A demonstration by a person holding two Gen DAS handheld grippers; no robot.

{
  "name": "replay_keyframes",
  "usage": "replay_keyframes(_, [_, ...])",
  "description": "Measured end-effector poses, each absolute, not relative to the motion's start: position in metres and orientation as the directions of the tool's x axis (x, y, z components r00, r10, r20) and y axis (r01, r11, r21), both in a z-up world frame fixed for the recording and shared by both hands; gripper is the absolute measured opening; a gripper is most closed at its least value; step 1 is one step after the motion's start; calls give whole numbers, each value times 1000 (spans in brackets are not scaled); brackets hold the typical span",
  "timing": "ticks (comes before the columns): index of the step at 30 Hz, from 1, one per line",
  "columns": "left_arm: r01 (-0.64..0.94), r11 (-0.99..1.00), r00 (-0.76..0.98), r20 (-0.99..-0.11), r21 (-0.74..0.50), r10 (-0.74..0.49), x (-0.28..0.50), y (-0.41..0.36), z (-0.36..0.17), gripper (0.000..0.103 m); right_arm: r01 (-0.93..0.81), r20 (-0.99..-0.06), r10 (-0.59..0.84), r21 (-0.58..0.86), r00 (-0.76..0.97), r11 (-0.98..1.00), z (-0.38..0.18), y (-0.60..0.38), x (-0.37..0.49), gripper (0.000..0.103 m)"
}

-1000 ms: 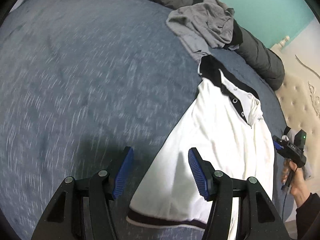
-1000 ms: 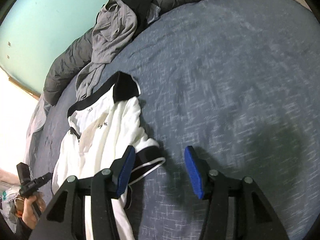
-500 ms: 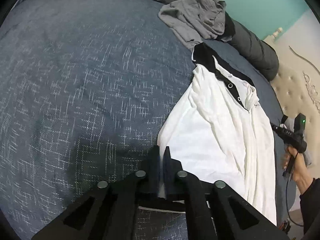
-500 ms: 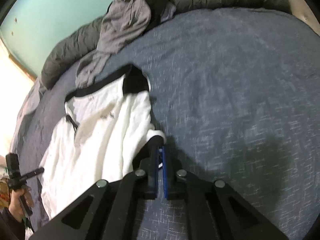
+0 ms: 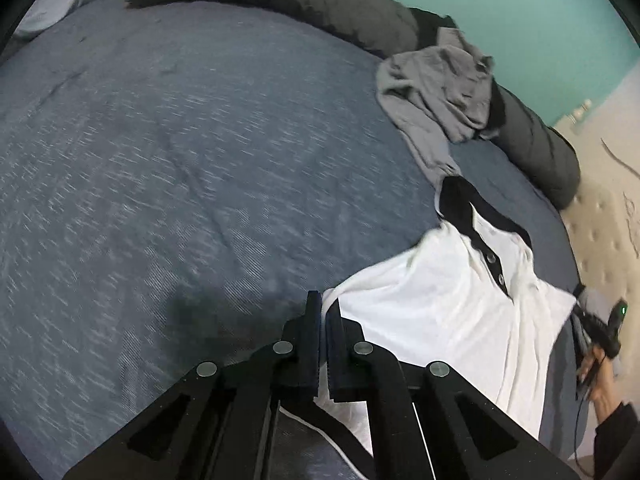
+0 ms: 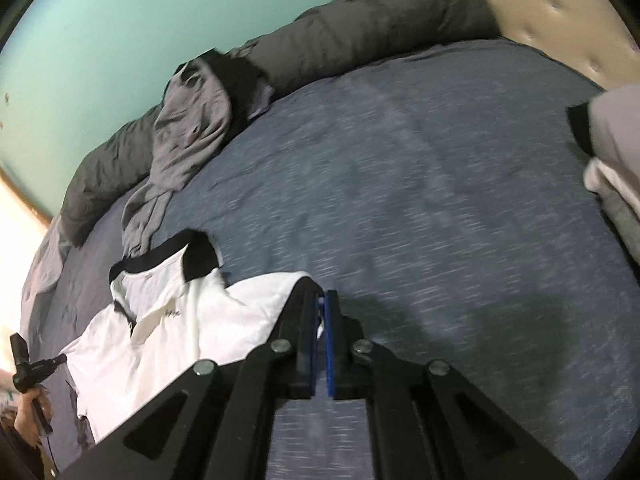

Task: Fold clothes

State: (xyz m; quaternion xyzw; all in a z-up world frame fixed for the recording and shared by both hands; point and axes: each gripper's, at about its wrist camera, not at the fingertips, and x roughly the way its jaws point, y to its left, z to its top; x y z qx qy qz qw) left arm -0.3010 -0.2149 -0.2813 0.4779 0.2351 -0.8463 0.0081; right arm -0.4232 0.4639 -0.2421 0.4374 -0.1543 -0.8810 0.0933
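Left gripper (image 5: 323, 312) and right gripper (image 6: 320, 300) each clenched on white polo shirt (image 5: 440, 300)

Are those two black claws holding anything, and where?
Both grip the white polo shirt: left gripper on its bottom-hem corner, right gripper on its sleeve edge.

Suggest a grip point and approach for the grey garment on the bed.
Probably the loose end of the grey garment that trails flat on the bed toward the white polo's collar. Come from the open bed side, angled down. The rest is bunched against the dark duvet roll, so a pinch there could catch several layers or the duvet.
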Motion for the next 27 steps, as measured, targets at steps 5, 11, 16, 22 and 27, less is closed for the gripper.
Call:
replay_keyframes(5, [268, -885, -525, -828, -382, 198, -315, -235, -279, 2, -43, -739, -256, 359, -624, -932, -240, 492, -425, 3])
replay_keyframes(11, [297, -878, -520, -835, -376, 182, -324, -250, -279, 1, -148, -747, -179, 349, -640, -925, -246, 518, -424, 2])
replay_keyframes(16, [317, -872, -508, -844, -372, 176, -330, -261, -285, 1, -219, -772, -94, 292, -629, -931, -251, 539, -424, 2])
replay_keyframes(22, [353, -848, -493, -849, -395, 190, -332, -268, -301, 1, -265, -813, -57, 254, -580, -930, -269, 548, -422, 2])
replay_keyframes(27, [371, -832, -494, -846, -412, 199, -327, -270, -307, 1, -277, -809, -75, 284, -583, -918, -279, 554, -414, 2])
